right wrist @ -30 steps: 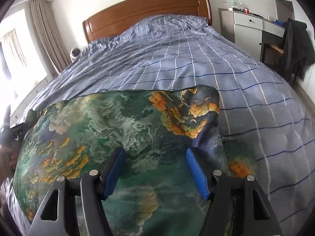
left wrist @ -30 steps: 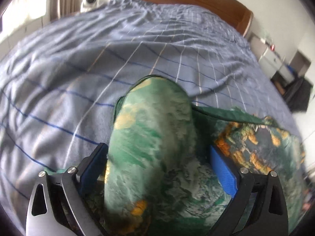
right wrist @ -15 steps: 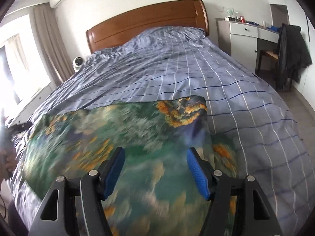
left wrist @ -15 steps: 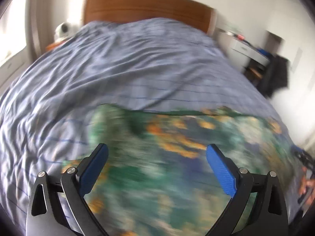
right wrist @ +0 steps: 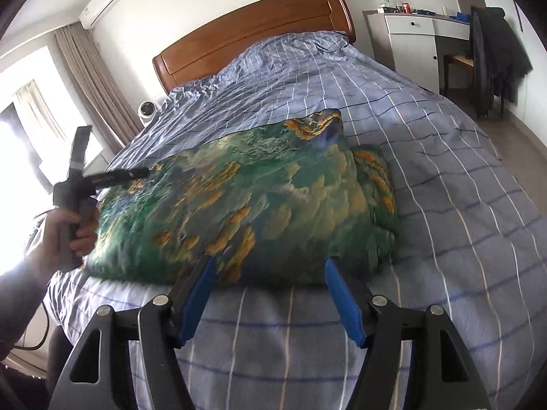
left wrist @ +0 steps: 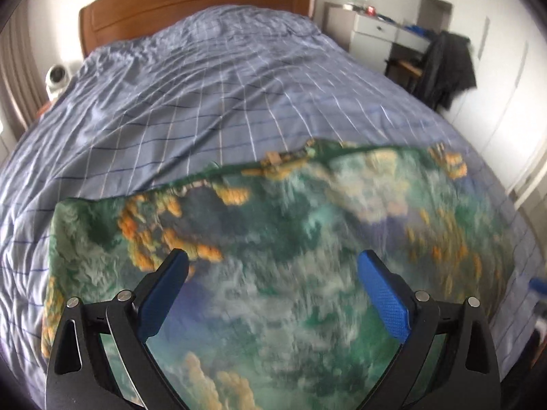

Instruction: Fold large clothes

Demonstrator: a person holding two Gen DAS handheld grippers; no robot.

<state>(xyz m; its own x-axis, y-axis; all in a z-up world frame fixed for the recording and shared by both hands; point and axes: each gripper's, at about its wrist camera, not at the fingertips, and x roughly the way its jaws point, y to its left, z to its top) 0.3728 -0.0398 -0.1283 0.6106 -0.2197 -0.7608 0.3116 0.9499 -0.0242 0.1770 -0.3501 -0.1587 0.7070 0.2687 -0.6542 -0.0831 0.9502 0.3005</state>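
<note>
Folded garment [right wrist: 246,205] flat on bed [right wrist: 444,177], both claws clear of it.
Garment lies toward the bed's foot, well short of the headboard [right wrist: 253,34]. Right claw [right wrist: 270,294] apart, empty, at garment's near edge. Left claw [left wrist: 273,294] apart above the garment, seemingly not touching; view blurred.

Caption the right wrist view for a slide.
Open right gripper above the checked bedspread, near edge of a folded green-and-orange printed garment; left gripper in hand beside it.

Daylit room, blown-out window [right wrist: 20,157] glare, motion blur, fisheye edges
</note>
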